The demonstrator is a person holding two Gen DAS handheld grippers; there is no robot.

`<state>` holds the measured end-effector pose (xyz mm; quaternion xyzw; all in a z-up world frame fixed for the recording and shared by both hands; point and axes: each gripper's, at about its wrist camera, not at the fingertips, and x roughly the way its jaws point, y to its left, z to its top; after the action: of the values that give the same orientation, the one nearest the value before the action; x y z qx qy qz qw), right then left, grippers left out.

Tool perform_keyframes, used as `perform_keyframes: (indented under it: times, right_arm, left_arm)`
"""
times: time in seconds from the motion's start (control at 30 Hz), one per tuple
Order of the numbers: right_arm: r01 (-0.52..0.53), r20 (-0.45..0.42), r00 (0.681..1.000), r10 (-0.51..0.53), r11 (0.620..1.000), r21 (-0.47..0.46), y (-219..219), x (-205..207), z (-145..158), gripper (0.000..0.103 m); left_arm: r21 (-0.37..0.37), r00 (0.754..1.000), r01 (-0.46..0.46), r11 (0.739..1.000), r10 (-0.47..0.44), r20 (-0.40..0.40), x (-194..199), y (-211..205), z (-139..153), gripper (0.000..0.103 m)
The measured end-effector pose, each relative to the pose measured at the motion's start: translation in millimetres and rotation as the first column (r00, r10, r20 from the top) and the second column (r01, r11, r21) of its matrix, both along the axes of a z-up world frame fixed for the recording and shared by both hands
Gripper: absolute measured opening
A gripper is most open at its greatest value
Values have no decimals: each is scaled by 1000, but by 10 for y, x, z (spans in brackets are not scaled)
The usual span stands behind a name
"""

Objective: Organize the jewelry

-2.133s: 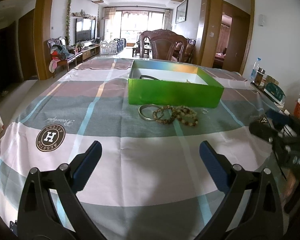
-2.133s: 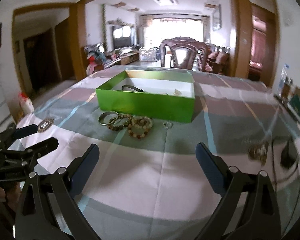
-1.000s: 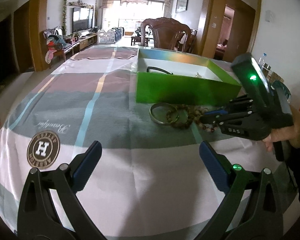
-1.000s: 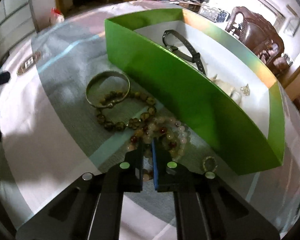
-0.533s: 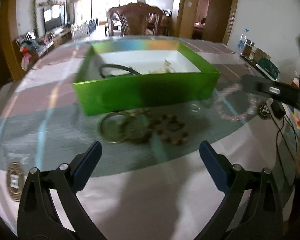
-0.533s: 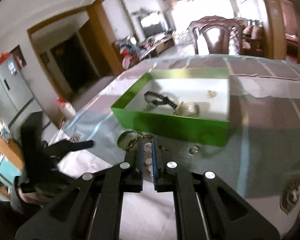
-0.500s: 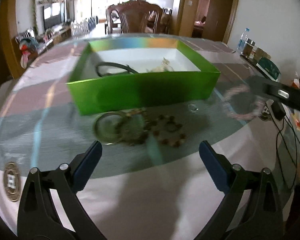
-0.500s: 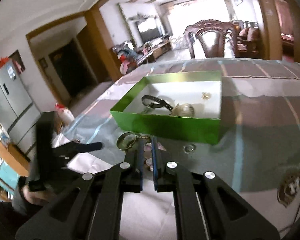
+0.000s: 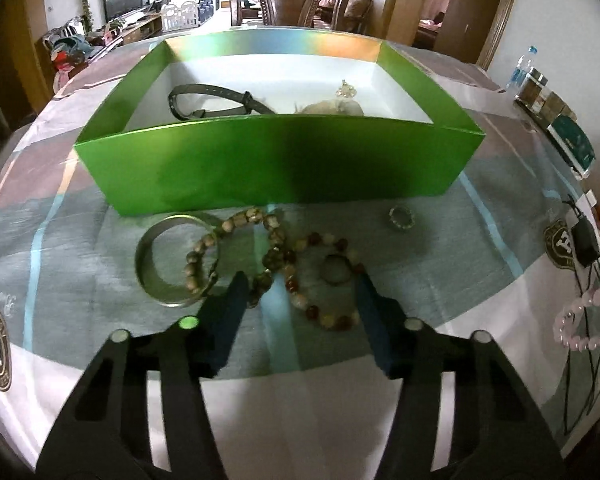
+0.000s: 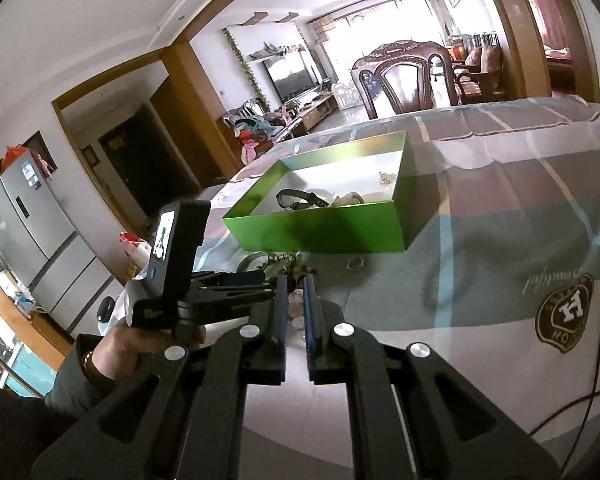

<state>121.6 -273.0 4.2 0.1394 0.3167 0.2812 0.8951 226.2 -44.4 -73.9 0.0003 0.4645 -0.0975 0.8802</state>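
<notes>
Tablecloth (image 9: 300,400): left fingers (image 9: 228,312) now narrower.

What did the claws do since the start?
The right claw pinched the pink bracelet off the pile and lifted it away to the right. The left claw moved in, narrowing around the beaded bracelets. The green box and bangle stayed put.

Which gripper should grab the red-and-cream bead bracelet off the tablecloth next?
Left. The left gripper is open, its fingers either side of the red-and-cream bead bracelet by the green cardboard box. The right gripper is shut on a pale pink bead bracelet.
</notes>
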Motion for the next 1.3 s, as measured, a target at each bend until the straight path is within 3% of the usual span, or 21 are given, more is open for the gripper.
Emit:
perform_keyframes:
  times: [0.13, 0.4, 0.67, 0.73, 1.1, 1.2, 1.3]
  right_arm:
    - [-16, 2, 1000, 16, 1000, 16, -23, -46, -21, 8]
    - [-29, -10, 1000, 29, 999, 27, -58, -79, -78, 8]
    - [-19, -1, 1000, 19, 999, 35, -99, -114, -89, 8]
    - [-20, -1, 1000, 20, 999, 36, -102, -112, -90, 8]
    - [-38, -34, 999, 38, 999, 21, -36, -103, -141, 8]
    - [-36, -40, 999, 37, 999, 20, -1, -87, -153, 8]
    - [-38, -40, 998, 39, 999, 19, 27, -74, -147, 8]
  left_arm:
    - [46, 1000, 3, 999, -3, 1, -47, 45, 10, 41]
    - [156, 995, 95, 983, -98, 8, -39, 11, 20, 43]
    - [186, 987, 123, 975, -139, 78, -156, 304, 198, 42]
    - [199, 985, 142, 970, -157, 65, -132, 354, 165, 41]
    - [315, 952, 295, 902, -304, -20, -9, 336, -56, 20]
    - [299, 945, 321, 899, -326, -31, 4, 367, -61, 6]
    - [285, 947, 312, 906, -320, -18, -18, 416, -64, 3]
